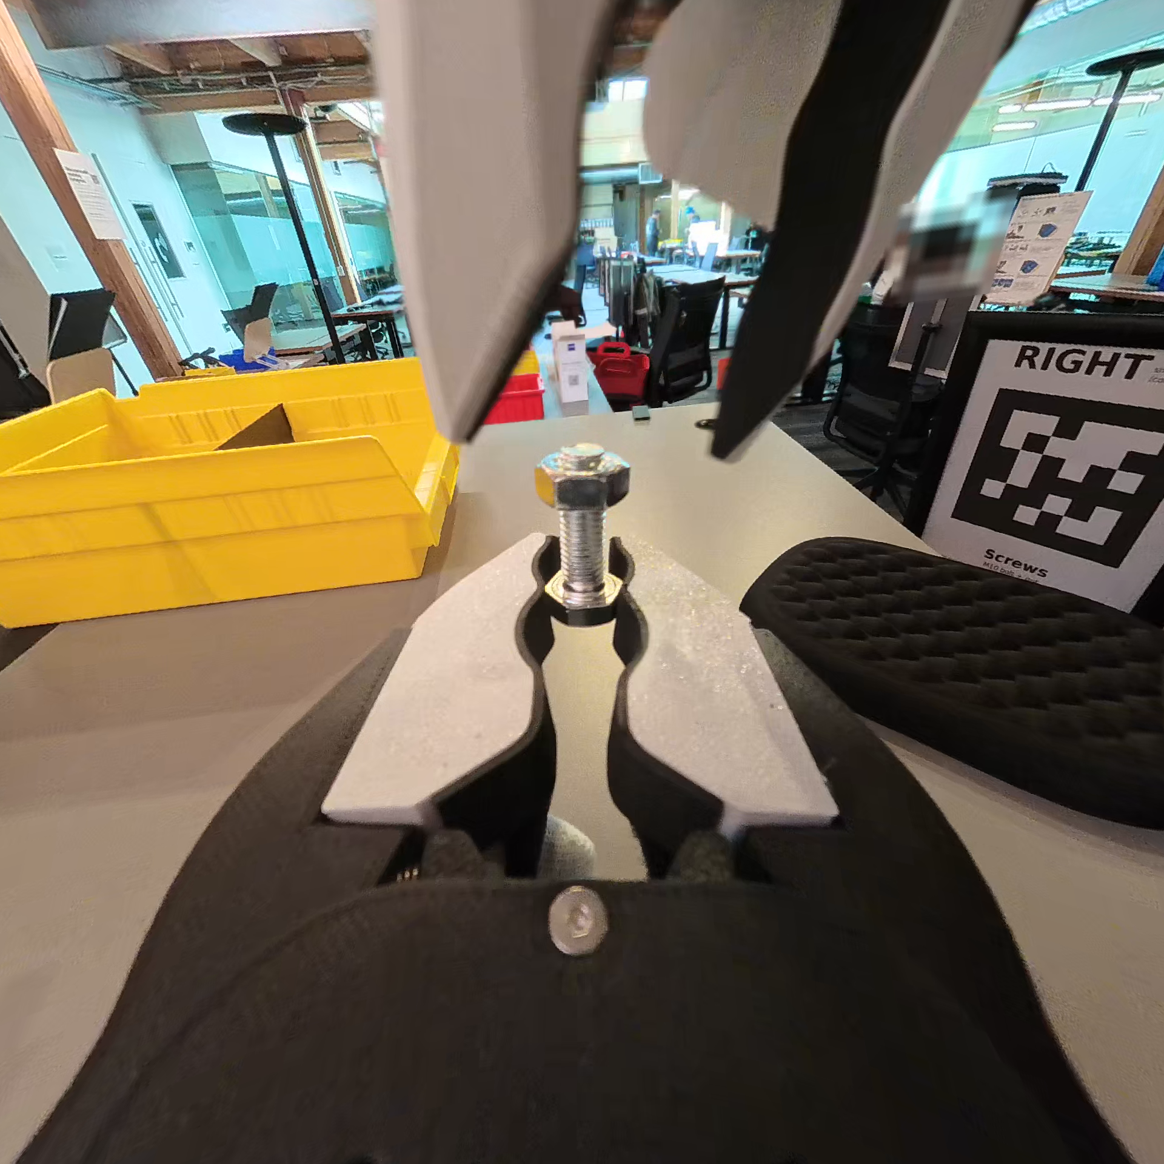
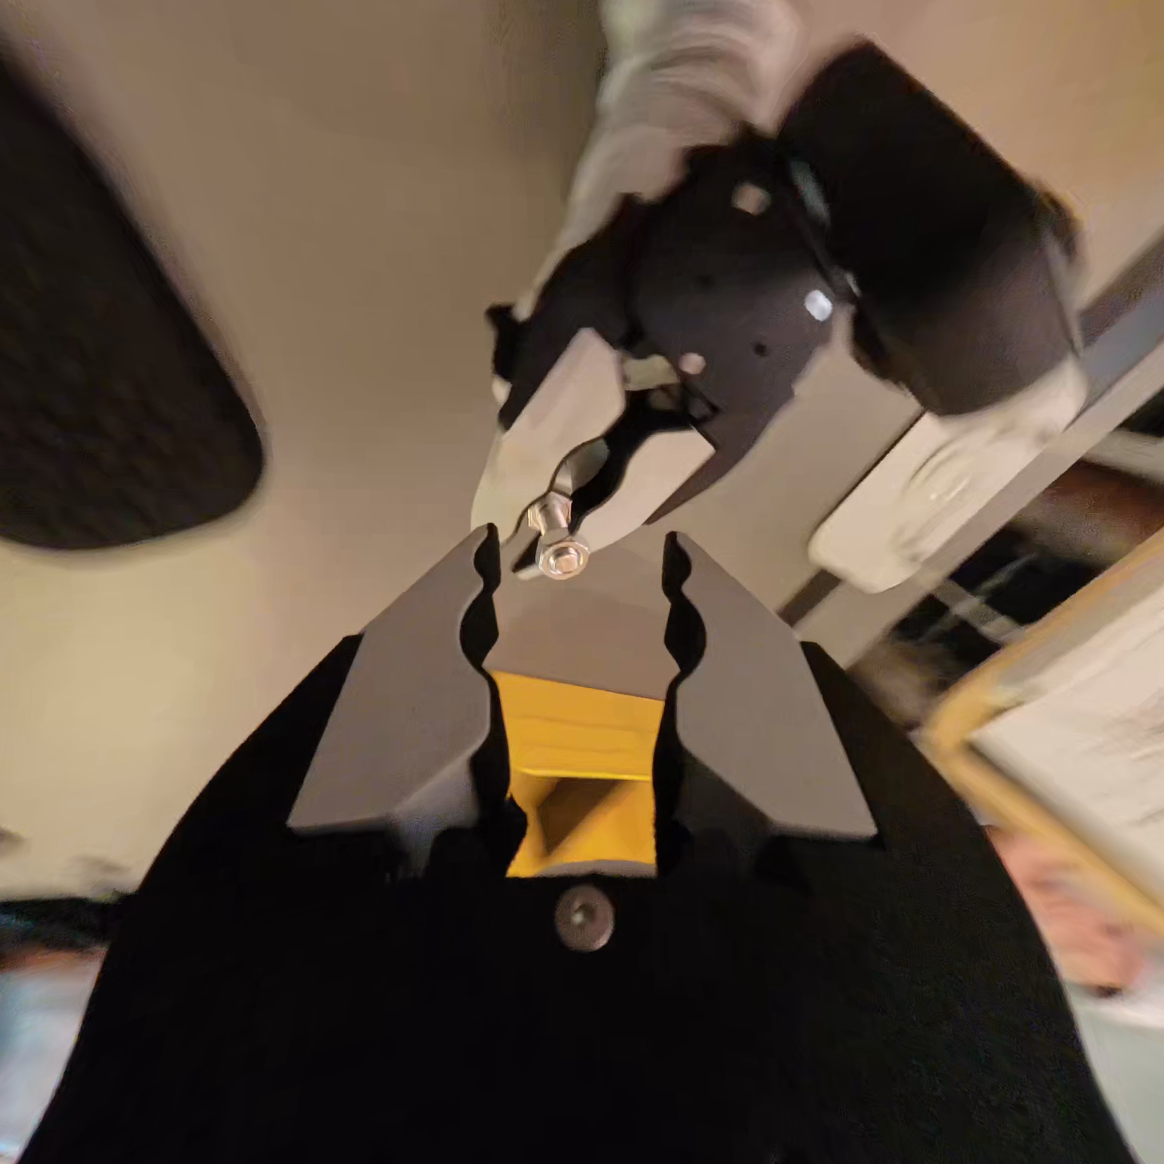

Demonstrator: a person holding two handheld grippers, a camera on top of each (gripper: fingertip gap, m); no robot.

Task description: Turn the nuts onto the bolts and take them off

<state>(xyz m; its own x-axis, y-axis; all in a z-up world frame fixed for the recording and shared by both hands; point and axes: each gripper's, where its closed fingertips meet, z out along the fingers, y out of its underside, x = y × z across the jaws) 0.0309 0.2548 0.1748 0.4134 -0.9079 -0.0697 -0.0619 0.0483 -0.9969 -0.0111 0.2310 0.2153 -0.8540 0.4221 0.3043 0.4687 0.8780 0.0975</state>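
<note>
In the left wrist view, a shiny silver metal bolt (image 1: 582, 554) with a silver six-sided nut (image 1: 582, 482) near its top is held upright by the closed left gripper (image 1: 582, 589), right of a yellow plastic bin (image 1: 208, 497), while in the right wrist view the right gripper (image 2: 581, 554) is seen spread open just above that bolt.
</note>
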